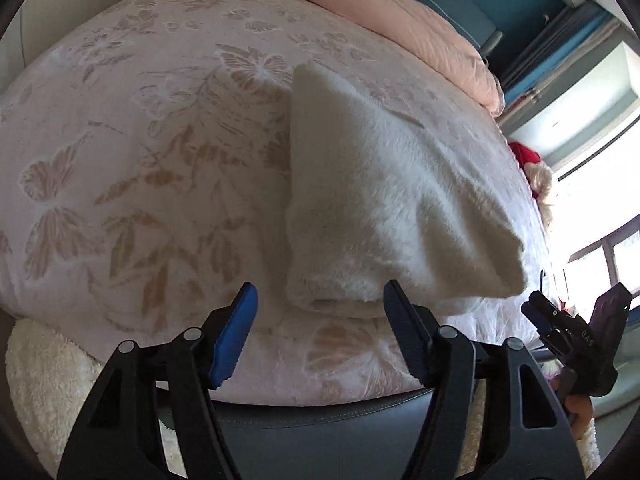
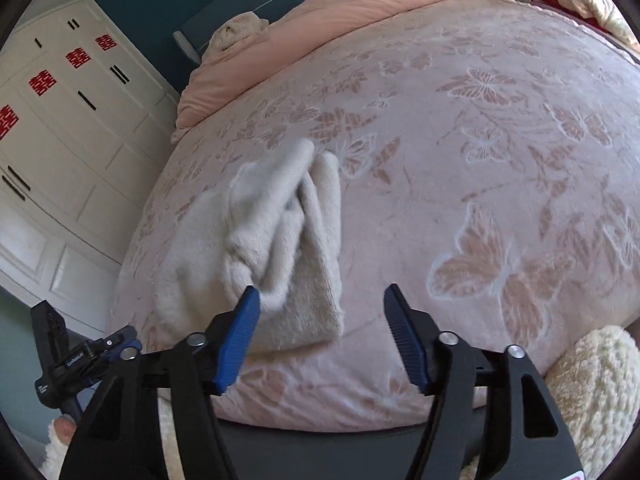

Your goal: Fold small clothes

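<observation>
A cream fleece garment (image 1: 380,184) lies folded over on the pink butterfly-patterned bed cover (image 1: 140,160). Its near edge sits just beyond my left gripper (image 1: 320,285), which stands open with nothing between its blue pads. In the right wrist view the same garment (image 2: 260,232) lies bunched in loose folds to the left. My right gripper (image 2: 322,287) hangs open over the bed cover (image 2: 480,160), its left fingertip in front of the garment's near corner without gripping it. Each gripper also shows in the other's view: the right gripper (image 1: 576,300) at the right edge, the left gripper (image 2: 84,324) at the lower left.
A peach duvet (image 2: 340,12) is piled at the head of the bed. White wardrobe doors (image 2: 60,120) with red emblems stand to the left. A red and cream item (image 1: 528,160) lies at the far bed edge. The dark bed frame (image 1: 320,420) runs below the grippers, with cream fluffy sleeves (image 2: 592,380) beside it.
</observation>
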`<state>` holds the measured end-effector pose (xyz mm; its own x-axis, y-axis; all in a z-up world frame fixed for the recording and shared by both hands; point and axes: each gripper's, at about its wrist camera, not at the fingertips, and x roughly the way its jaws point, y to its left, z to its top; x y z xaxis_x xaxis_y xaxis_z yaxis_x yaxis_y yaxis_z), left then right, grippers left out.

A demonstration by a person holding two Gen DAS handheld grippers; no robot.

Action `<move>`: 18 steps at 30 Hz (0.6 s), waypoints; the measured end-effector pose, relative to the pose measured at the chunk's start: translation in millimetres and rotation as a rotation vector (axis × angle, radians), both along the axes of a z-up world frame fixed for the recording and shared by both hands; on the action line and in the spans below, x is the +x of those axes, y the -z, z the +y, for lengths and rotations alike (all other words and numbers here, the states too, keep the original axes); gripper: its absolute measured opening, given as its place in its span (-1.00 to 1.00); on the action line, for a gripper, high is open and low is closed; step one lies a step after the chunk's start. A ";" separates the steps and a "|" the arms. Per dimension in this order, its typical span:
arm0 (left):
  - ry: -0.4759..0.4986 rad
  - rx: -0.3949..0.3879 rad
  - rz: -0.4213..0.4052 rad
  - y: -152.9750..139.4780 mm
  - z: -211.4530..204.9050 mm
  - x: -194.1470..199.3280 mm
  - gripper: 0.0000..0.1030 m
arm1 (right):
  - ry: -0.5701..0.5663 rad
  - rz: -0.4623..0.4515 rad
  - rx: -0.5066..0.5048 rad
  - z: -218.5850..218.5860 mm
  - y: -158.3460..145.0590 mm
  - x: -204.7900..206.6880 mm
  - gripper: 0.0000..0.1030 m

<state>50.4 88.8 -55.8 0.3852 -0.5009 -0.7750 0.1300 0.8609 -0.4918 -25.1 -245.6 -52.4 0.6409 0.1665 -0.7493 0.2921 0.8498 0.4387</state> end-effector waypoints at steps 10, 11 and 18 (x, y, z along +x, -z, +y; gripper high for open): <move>-0.064 -0.061 0.161 43.8 -24.9 89.5 0.80 | -0.008 0.217 0.224 2.5 76.9 117.6 0.64; -0.071 -0.041 0.187 54.1 -27.5 93.9 0.79 | -0.014 0.226 0.271 5.3 86.9 121.7 0.34; -0.039 -0.092 0.068 1.9 -38.2 105.9 -0.15 | -0.155 -0.065 0.110 38.4 -18.9 137.4 -0.30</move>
<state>156.2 50.7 -57.7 0.3542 -0.5568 -0.7514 0.0612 0.8155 -0.5755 112.4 -207.2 -33.5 0.6476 0.3453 -0.6792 0.1299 0.8284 0.5449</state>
